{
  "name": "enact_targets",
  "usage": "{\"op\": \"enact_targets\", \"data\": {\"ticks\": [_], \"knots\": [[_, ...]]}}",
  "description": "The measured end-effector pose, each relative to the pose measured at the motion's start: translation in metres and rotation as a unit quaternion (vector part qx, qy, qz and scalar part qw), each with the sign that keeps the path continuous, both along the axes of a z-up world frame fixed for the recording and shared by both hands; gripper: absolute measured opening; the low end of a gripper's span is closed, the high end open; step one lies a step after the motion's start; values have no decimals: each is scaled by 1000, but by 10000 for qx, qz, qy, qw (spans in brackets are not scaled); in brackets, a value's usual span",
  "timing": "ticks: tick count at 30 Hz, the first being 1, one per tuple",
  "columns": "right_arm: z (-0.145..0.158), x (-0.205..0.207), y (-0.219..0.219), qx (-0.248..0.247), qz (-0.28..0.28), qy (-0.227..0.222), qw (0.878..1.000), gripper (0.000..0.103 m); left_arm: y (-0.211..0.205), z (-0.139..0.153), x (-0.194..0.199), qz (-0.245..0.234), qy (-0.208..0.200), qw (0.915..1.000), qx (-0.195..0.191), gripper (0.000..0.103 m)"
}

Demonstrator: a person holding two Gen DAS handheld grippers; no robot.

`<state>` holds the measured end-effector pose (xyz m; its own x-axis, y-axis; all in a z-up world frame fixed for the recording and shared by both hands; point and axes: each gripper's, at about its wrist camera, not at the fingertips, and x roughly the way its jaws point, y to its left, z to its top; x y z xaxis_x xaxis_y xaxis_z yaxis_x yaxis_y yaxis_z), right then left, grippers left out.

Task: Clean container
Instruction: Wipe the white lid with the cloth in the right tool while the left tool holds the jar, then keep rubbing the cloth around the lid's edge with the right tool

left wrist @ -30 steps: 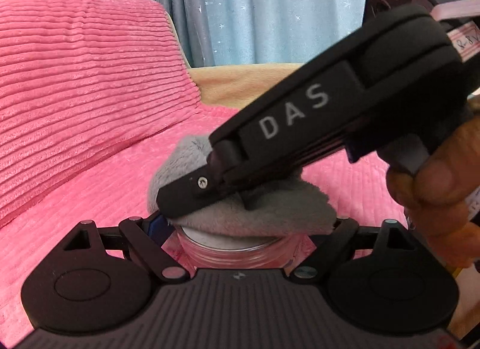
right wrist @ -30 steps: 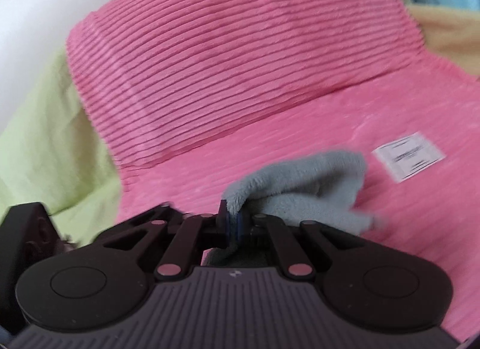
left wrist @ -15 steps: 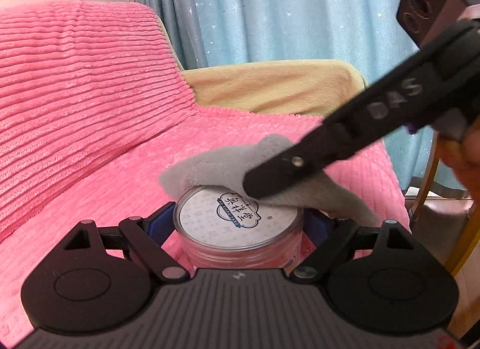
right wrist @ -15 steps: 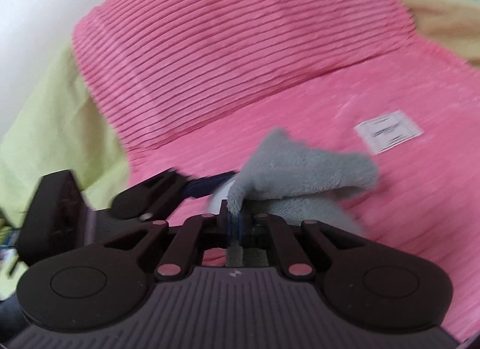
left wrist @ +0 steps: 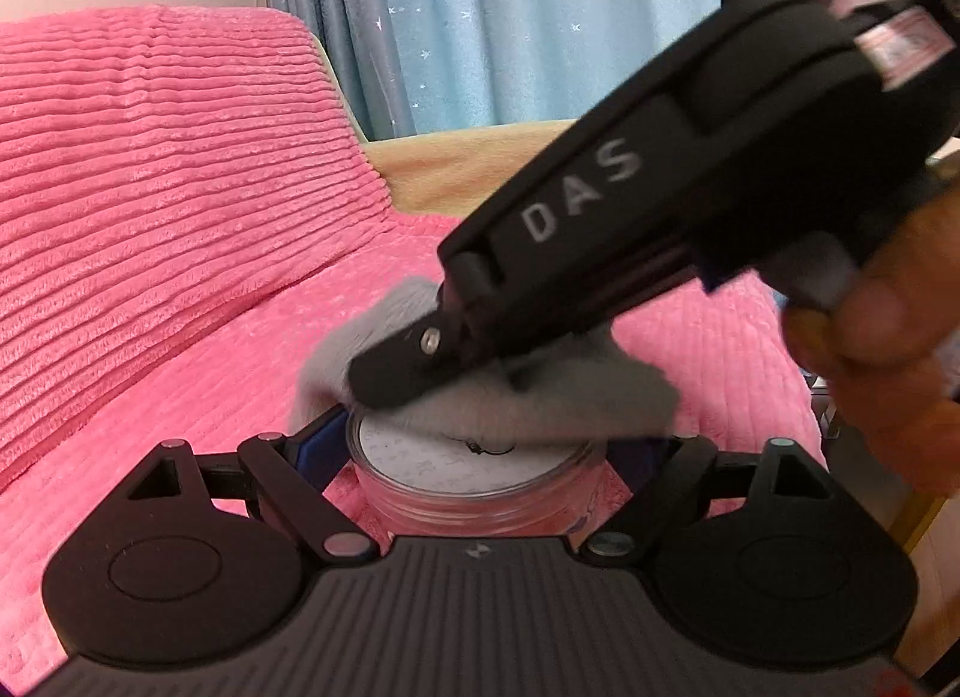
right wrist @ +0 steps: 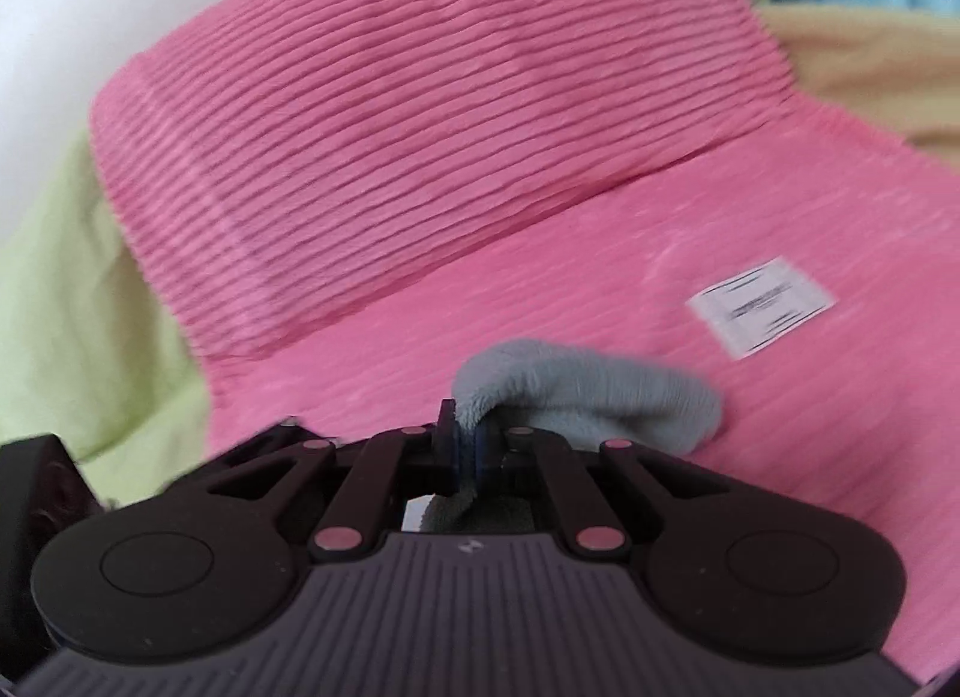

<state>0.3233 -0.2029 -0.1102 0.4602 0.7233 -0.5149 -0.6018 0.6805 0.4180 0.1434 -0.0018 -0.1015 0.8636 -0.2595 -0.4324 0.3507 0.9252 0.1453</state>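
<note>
In the left wrist view the left gripper (left wrist: 474,451) is clamping the round clear plastic container (left wrist: 471,484), standing upright with its white printed lid facing up, above the pink ribbed blanket (left wrist: 180,253), while in the right wrist view the right gripper (right wrist: 471,448) is pinching the grey fleece cloth (right wrist: 591,394).

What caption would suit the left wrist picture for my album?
Left gripper holds a clear round container while the right gripper rubs its lid with a grey cloth.
</note>
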Motion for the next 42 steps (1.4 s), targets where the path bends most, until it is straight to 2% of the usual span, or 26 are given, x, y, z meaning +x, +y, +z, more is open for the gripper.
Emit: {"op": "enact_targets", "data": {"ticks": [3,10,17,24,30,35,42], "knots": [[3,1,1,-287,-241,-234,9990,2,1,0,2,-36,9,10000,0,87],[11,-19,-17,-587,9,-219,9980,2,-1,1,3,-83,11,9999,57,87],[7,-18,-7,-169,210,51,9996,3,15,-1,6,-199,20,9998,52,87],[2,-18,3,258,407,324,9983,3,14,0,5,-166,31,9998,50,87],[2,-13,29,16,135,-94,9999,2,16,0,7,-160,50,9999,31,87],[5,-13,37,-506,-242,-601,9966,2,18,1,6,-176,49,9998,6,87],[10,-19,19,-840,-375,-663,9936,2,20,0,6,-218,45,9997,22,87]]}}
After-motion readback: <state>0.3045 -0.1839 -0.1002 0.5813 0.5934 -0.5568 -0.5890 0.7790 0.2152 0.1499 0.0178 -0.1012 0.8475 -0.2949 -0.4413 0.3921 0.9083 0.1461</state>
